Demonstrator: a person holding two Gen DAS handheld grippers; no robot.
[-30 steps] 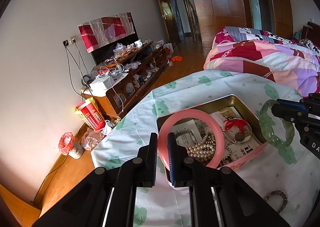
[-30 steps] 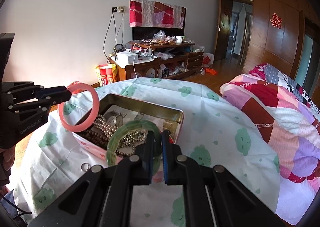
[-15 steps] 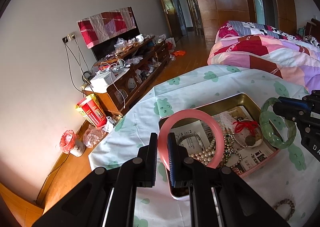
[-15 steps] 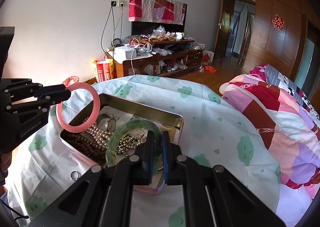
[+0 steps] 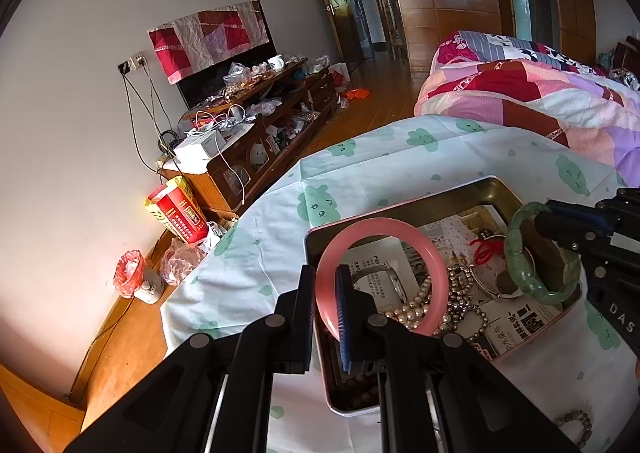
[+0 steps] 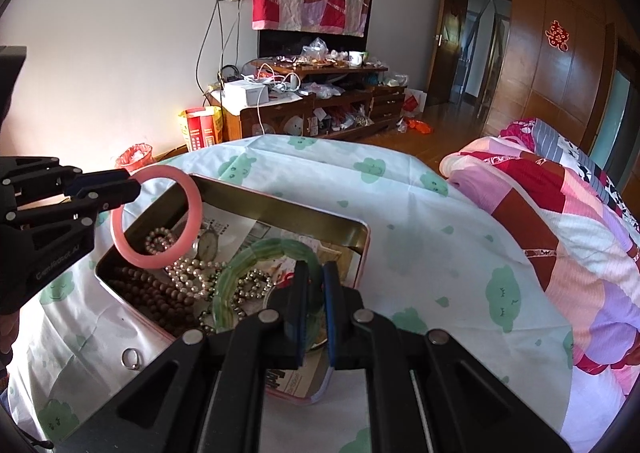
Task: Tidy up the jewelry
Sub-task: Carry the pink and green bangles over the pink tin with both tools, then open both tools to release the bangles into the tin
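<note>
Over the open rectangular metal tin [image 5: 404, 209] of jewelry on the cloud-print worktop [image 5: 360, 169], our left tool [image 5: 325, 293] pinches a round pink bangle [image 5: 380, 225]. Beside it, above the same tin, our right tool [image 6: 316, 293] pinches a green jade-like bangle [image 6: 256, 253].

The surface cloth [image 6: 420, 221] is pale mint-white, printed with green cloud motifs. The pink bangle [image 5: 380, 227] is plain; the green bangle [image 6: 236, 273] is mottled and translucent. At 3 o'clock in the right wrist view, the quilt [image 6: 560, 221] is pink, red, purple and white patchwork.
</note>
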